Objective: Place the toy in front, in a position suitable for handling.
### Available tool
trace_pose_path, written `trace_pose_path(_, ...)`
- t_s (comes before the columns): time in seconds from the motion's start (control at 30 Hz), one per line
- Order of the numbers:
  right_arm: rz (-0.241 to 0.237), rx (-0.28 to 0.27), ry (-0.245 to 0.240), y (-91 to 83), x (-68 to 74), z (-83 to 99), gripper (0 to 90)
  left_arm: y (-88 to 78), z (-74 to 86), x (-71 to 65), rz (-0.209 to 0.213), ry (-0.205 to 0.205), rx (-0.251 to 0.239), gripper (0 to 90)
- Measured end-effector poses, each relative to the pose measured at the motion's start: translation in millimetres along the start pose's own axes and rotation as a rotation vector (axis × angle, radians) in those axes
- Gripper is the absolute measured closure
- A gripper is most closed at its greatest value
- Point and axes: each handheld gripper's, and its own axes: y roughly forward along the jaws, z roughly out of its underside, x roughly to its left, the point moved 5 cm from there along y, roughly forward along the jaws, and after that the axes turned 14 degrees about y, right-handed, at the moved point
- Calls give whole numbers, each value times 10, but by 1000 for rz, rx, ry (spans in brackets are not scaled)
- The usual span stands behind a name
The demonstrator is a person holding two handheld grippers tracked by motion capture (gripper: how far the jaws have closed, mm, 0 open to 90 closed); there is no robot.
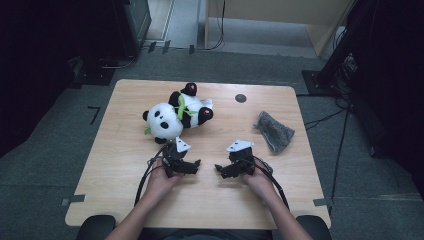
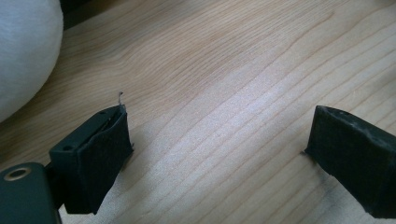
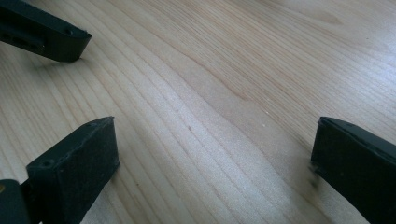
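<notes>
**Both grippers open and empty; panda toy lies beyond the left one**

Nearest the high camera, the person's two forearms enter from the near table edge, each hand wrapped round a gripper resting low over the wooden table (image 1: 120, 150). Left gripper (image 1: 194, 166) sits with its jaws turned toward the right gripper (image 1: 221, 171); the two tips face each other across a short gap of bare wood, apart, not touching.

Left gripper state: in its own view (image 2: 217, 140) the jaws stand wide apart, with nothing but wood grain between them. It holds nothing. Right gripper state: its own view (image 3: 215, 154) shows the same, jaws spread wide over bare wood and nothing held; one jaw tip of the left gripper shows at that view's top left.

Plush panda (image 1: 177, 114) lies on its back just beyond the left gripper, on the far side, near it but clear of the jaws. Its white body (image 2: 23, 51) shows at the upper left edge of the left gripper view, outside the jaw gap.

Grey cloth pouch (image 1: 273, 131) lies crumpled beyond the right gripper and to its outer side, well apart from the panda.
</notes>
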Motion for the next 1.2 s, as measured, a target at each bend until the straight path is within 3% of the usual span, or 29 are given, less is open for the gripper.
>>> trace_pose_path(0.43,9,-2,8,-1,6,3,1,11,-7,19,-11,-10,3,55)
trace_pose_path(0.67,13,-4,10,1,6,2,1,4,0,24,8,9,-2,56)
trace_pose_path(0.93,14,-6,13,1,5,0,9,-34,31,75,18,23,-25,146)
trace_pose_path(1.1,3,-24,12,-18,16,-15,132,-50,38,102,15,17,-19,168)
trace_pose_path(1.2,7,-19,17,-20,15,-28,148,-76,40,127,34,-14,-22,169)
